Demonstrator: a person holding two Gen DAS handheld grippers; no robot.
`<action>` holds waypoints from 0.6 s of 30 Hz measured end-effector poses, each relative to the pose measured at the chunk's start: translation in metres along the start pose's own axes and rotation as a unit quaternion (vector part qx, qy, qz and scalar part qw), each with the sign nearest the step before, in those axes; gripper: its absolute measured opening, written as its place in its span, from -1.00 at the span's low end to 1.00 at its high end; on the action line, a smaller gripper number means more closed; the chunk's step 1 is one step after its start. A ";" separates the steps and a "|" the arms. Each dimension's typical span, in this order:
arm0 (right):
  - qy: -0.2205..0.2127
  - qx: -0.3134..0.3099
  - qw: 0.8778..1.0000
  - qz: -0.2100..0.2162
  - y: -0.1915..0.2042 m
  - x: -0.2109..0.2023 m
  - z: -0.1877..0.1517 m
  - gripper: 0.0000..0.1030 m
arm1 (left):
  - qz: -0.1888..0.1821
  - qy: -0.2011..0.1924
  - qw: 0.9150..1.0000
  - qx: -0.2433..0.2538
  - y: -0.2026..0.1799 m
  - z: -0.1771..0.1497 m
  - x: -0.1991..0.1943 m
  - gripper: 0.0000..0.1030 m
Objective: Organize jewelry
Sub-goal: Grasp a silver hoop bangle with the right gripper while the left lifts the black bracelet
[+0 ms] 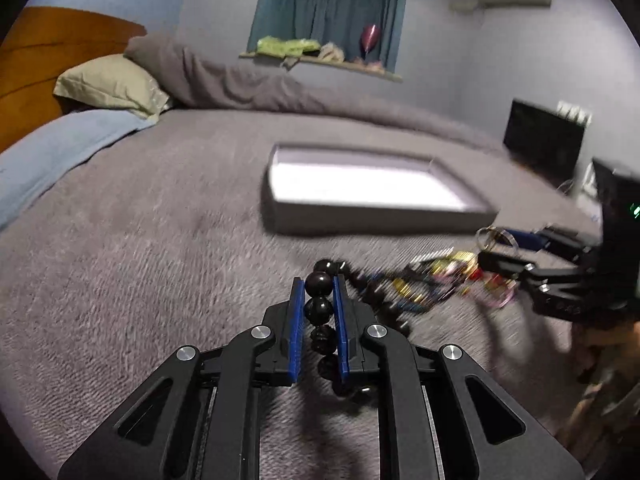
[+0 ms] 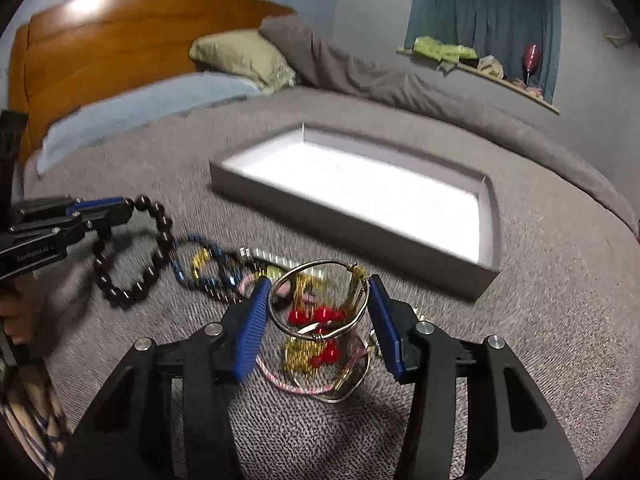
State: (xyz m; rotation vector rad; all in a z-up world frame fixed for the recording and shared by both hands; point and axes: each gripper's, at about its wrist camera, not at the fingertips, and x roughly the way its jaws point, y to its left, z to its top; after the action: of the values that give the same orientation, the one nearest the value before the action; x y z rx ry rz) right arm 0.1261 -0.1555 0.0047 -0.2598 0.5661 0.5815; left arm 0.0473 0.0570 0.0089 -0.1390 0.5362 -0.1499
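In the left wrist view my left gripper (image 1: pixel 318 280) is shut on a black bead bracelet (image 1: pixel 319 308), one bead pinched between the blue pads and the rest hanging below. From the right wrist view the same bracelet (image 2: pixel 160 236) dangles from the left gripper (image 2: pixel 128 206) over the grey bedspread. My right gripper (image 2: pixel 319 280) is shut on a thin silver bangle (image 2: pixel 320 265), which spans from pad to pad above a pile of jewelry (image 2: pixel 316 316) with red beads, gold chain and a pink cord. A blue bead bracelet (image 2: pixel 208 272) lies between the two grippers. The right gripper (image 1: pixel 492 248) also shows at the right edge.
A shallow grey box (image 2: pixel 340 224) with a white inside lies open on the bed beyond the jewelry, seen as the grey box (image 1: pixel 360 220) from the left too. Pillows (image 2: pixel 244 56) and a wooden headboard (image 2: pixel 120 40) are at the far left. A hand (image 2: pixel 16 320) holds the left tool.
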 end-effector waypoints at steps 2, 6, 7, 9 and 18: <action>-0.027 0.010 1.000 0.009 -0.004 -0.011 0.004 -0.05 | -0.014 -0.011 1.000 -0.010 0.000 0.005 -0.005 -0.71; -0.066 0.021 0.997 0.023 -0.010 -0.028 0.009 -0.05 | -0.042 -0.044 0.998 -0.019 -0.001 0.020 -0.015 -0.71; -0.070 0.021 0.997 0.025 -0.011 -0.030 0.009 -0.05 | -0.048 -0.052 0.997 -0.019 -0.002 0.025 -0.016 -0.71; -0.073 0.022 0.997 0.026 -0.014 -0.033 0.010 -0.05 | -0.056 -0.062 0.996 -0.021 -0.003 0.033 -0.016 -0.71; -0.037 0.039 0.998 0.036 -0.028 -0.023 0.009 -0.05 | -0.067 -0.087 0.994 -0.022 -0.007 0.059 -0.009 -0.71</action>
State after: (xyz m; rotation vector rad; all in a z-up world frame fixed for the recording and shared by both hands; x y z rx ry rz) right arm 0.1305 -0.1842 0.0273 -0.1434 0.5272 0.6349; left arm 0.0691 0.0578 0.0649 -0.2285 0.3570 -0.2550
